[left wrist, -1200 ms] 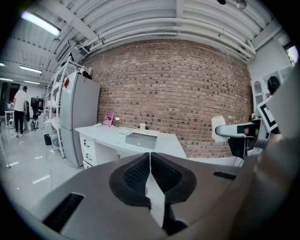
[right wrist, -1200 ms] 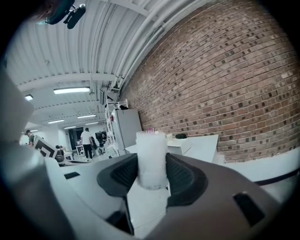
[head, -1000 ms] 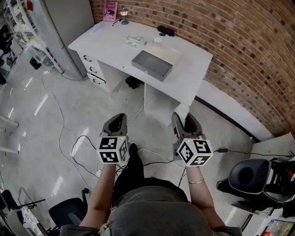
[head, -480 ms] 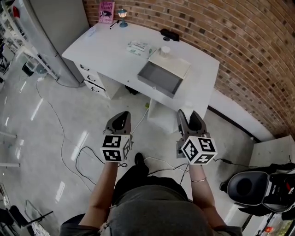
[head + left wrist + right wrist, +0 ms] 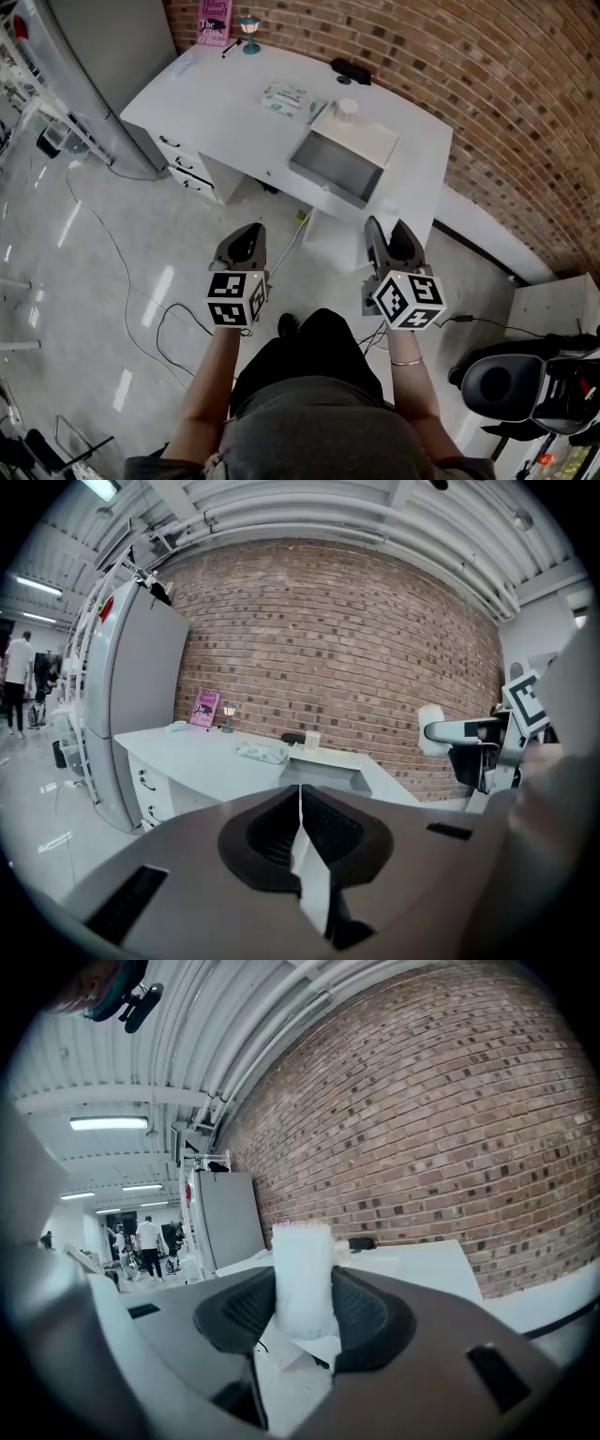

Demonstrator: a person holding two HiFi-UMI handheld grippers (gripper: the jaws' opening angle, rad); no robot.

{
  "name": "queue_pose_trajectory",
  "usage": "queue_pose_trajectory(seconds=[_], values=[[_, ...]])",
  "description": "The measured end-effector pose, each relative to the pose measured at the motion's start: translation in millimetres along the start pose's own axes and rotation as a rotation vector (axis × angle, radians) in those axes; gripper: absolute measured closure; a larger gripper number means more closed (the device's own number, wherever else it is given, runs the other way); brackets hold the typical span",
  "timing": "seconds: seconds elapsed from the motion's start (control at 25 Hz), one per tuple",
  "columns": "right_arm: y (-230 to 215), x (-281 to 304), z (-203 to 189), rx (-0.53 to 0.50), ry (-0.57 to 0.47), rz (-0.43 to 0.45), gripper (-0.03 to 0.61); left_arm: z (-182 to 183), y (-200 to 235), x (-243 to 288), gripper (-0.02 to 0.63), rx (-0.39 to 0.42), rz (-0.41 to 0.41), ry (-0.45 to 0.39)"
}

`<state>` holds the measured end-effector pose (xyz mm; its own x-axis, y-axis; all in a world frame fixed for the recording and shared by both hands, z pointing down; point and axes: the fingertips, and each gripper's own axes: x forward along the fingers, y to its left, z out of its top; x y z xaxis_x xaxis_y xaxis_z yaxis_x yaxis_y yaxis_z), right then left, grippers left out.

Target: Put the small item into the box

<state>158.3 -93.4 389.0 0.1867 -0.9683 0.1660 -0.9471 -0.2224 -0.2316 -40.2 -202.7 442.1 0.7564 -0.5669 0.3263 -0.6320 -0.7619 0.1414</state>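
An open box (image 5: pixel 339 171) with a grey inside and a raised white lid stands at the near edge of the white desk (image 5: pixel 244 103); the left gripper view shows the box (image 5: pixel 323 772) straight ahead. Both grippers hang over the floor, short of the desk. My left gripper (image 5: pixel 244 239) is shut and holds nothing, its jaws (image 5: pixel 300 808) pressed together. My right gripper (image 5: pixel 394 239) is shut on a small white item (image 5: pixel 302 1265), which stands upright between the pads (image 5: pixel 361 1312).
On the desk lie a tissue pack (image 5: pixel 291 97), a small white jar (image 5: pixel 347 108), a black object (image 5: pixel 352 68), a pink book (image 5: pixel 214 19) and a little lamp (image 5: pixel 248 26). A grey cabinet (image 5: pixel 103 47) stands left. Cables (image 5: pixel 141 300) trail on the floor. A black bin (image 5: pixel 497 375) sits right.
The person has stepped toward the desk, so the desk and box now lie nearer to both grippers. Both grippers stay shut, the right one still on the white item.
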Motion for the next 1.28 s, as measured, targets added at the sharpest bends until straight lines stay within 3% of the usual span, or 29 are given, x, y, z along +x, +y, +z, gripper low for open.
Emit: queue_pose_trajectory(seconds=[0.56, 1.28], values=[[-16.8, 32.2, 6.1, -0.005, 0.007, 0.005, 0.396, 2.3, 4.8, 27.7, 0.588, 0.001, 0.002, 0.015], [-30.4, 123.5, 23.4, -0.026, 0.039, 0.137, 0.396, 16.3, 28.0, 77.2, 0.588, -0.035, 0.111, 0.024]])
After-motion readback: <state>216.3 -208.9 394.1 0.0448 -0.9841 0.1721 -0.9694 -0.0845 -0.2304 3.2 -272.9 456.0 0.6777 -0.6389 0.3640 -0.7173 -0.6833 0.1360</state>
